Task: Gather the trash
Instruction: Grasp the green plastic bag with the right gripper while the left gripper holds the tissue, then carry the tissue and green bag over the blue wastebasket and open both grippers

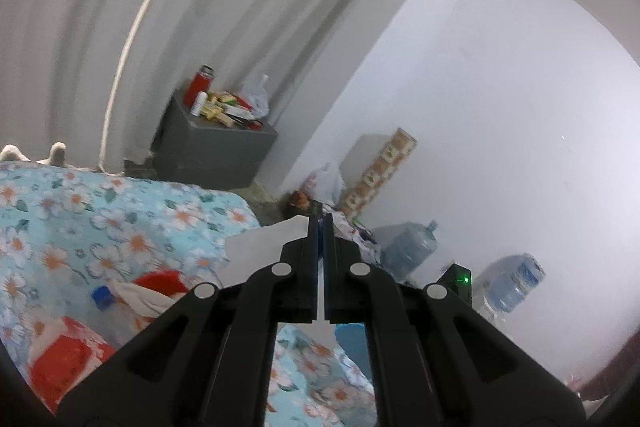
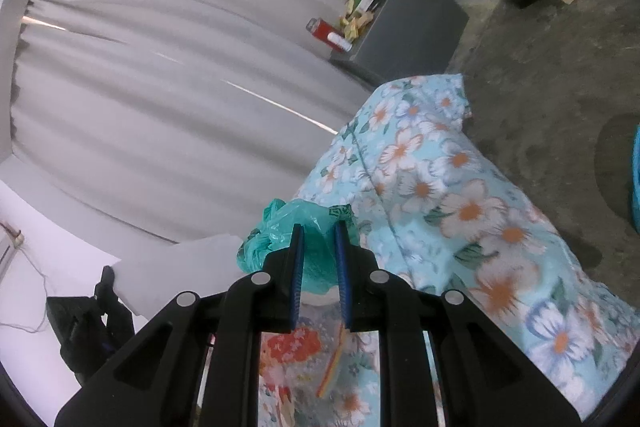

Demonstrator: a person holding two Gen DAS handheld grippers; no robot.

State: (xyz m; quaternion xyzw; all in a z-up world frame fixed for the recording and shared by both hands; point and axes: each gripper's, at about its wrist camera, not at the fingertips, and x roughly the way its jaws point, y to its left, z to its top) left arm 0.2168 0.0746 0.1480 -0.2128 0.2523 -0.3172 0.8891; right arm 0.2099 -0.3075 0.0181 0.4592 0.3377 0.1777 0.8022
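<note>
My left gripper (image 1: 320,221) is shut, with a thin white sheet (image 1: 256,247) pinched between its pads and spreading out to the left; a white sliver shows in the slit between the fingers. My right gripper (image 2: 319,227) is shut on a crumpled teal plastic bag (image 2: 280,231) that bulges out past its blue pads (image 2: 298,267). The same white sheet (image 2: 180,267) shows at that bag's left. Both hang over a bed with a blue floral cover (image 1: 100,227). On the bed lie a clear bottle with a blue cap (image 1: 102,297), red wrappers (image 1: 64,363) and a clear wrapper (image 2: 320,359).
A grey cabinet (image 1: 212,151) by the curtain carries a red flask (image 1: 200,85) and loose packets. Bags and a patterned box (image 1: 380,171) sit in the corner. Water jugs (image 1: 412,247) stand along the white wall. A blue bin (image 1: 352,343) stands below on the concrete floor (image 2: 540,67).
</note>
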